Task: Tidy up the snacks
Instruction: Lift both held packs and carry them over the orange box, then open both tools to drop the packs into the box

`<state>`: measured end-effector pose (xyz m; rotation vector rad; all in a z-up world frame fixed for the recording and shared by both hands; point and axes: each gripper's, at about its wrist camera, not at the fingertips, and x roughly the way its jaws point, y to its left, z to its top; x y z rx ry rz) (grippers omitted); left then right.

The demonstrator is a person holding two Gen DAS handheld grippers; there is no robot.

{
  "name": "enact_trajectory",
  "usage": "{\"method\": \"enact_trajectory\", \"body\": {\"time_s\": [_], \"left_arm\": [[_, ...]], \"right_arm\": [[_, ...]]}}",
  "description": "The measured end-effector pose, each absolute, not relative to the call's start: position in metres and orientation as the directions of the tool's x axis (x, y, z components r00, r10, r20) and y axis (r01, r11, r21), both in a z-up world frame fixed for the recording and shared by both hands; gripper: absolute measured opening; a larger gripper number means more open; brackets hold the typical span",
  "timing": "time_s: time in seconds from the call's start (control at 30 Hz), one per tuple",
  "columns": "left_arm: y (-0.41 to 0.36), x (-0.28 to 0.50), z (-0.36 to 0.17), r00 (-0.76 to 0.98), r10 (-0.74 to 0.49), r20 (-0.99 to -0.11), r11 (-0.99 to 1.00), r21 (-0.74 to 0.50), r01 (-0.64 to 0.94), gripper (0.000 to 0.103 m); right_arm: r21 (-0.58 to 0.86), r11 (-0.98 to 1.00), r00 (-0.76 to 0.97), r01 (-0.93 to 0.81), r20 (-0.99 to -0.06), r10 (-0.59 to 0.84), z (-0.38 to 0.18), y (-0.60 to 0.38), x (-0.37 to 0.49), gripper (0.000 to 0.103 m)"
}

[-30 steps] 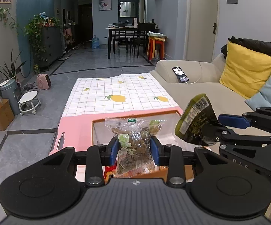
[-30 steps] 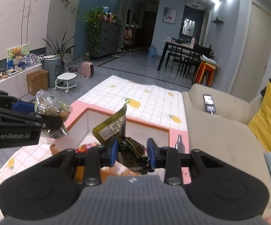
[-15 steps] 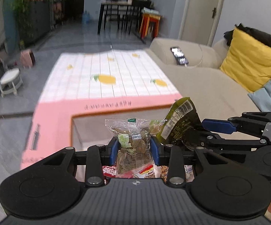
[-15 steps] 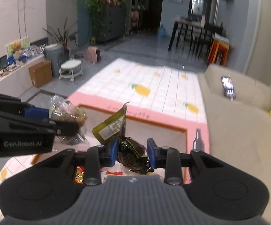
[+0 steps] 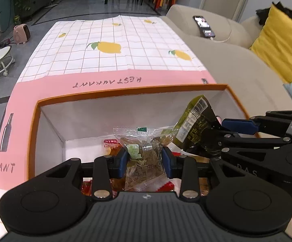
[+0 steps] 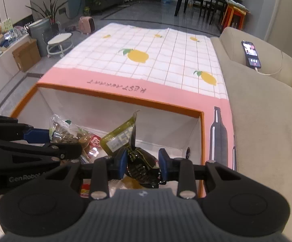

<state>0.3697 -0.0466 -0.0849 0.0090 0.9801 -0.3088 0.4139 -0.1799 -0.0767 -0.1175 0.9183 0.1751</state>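
My left gripper (image 5: 144, 161) is shut on a clear snack packet (image 5: 143, 157) with brown pieces inside and holds it over the open orange-rimmed box (image 5: 125, 91). My right gripper (image 6: 142, 161) is shut on a dark green snack bag (image 6: 125, 139) just to the right, also over the box (image 6: 125, 98). The green bag (image 5: 194, 125) and right gripper (image 5: 238, 126) show in the left wrist view; the left gripper (image 6: 37, 135) and clear packet (image 6: 63, 131) show in the right wrist view. Several red and orange snack packets (image 5: 111, 145) lie on the box floor.
The box stands on a low table with a pink-bordered lemon-print cloth (image 5: 109, 46). A beige sofa (image 6: 267, 111) runs along the right, with a phone (image 6: 251, 53) on its arm and a yellow cushion (image 5: 281, 44). A white stool (image 6: 59, 40) stands on the floor at left.
Both grippers have tilted down and moved lower toward the box, each still holding its packet. The box interior now fills more of both views.
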Motion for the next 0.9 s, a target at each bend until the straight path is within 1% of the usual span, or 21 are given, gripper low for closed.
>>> {"method": "enact_trajectory", "body": {"time_s": [0.13,0.17,0.4,0.47,0.5,0.53,0.6,0.67,0.73,0.83,0.9], "left_arm": [[-0.052,0.378,-0.095,0.495,-0.231,-0.838,0.958,-0.107,0.267,0.041],[-0.053,0.378,-0.098,0.489,-0.225,-0.843,0.959,-0.101,0.266,0.041],[-0.056,0.381,-0.107,0.476,-0.207,-0.855,0.959,-0.082,0.27,0.042],[-0.057,0.381,-0.108,0.472,-0.199,-0.859,0.961,-0.076,0.267,0.043],[-0.057,0.381,-0.108,0.471,-0.191,-0.861,0.962,-0.067,0.266,0.045],[-0.058,0.381,-0.107,0.471,-0.186,-0.863,0.961,-0.06,0.27,0.048],[-0.058,0.379,-0.105,0.478,-0.167,-0.862,0.962,-0.036,0.271,0.051],[-0.057,0.377,-0.1,0.494,-0.147,-0.857,0.964,-0.012,0.267,0.061],[-0.054,0.374,-0.096,0.505,-0.15,-0.85,0.964,-0.013,0.265,0.066],[-0.05,0.37,-0.088,0.501,-0.158,-0.851,0.965,-0.025,0.262,0.067],[-0.048,0.367,-0.082,0.509,-0.147,-0.848,0.967,-0.014,0.256,0.067]], "right_arm": [[-0.039,0.979,0.57,-0.202,-0.817,0.085,-0.088,-0.178,0.425,0.03],[-0.042,0.978,0.561,-0.202,-0.824,0.08,-0.092,-0.176,0.427,0.023],[-0.062,0.979,0.534,-0.195,-0.844,0.053,-0.106,-0.175,0.432,0.023],[-0.074,0.979,0.533,-0.19,-0.845,0.04,-0.107,-0.174,0.432,0.026],[-0.078,0.978,0.532,-0.194,-0.846,0.038,-0.107,-0.174,0.431,0.027],[-0.08,0.977,0.532,-0.2,-0.846,0.039,-0.107,-0.172,0.431,0.03],[-0.099,0.973,0.539,-0.206,-0.842,0.029,-0.105,-0.169,0.429,0.035],[-0.12,0.973,0.549,-0.199,-0.836,0.009,-0.103,-0.169,0.427,0.042],[-0.108,0.977,0.546,-0.186,-0.837,0.012,-0.1,-0.172,0.426,0.045],[-0.083,0.982,0.539,-0.168,-0.842,0.021,-0.095,-0.176,0.424,0.052],[-0.086,0.982,0.542,-0.168,-0.84,0.019,-0.09,-0.176,0.42,0.053]]}}
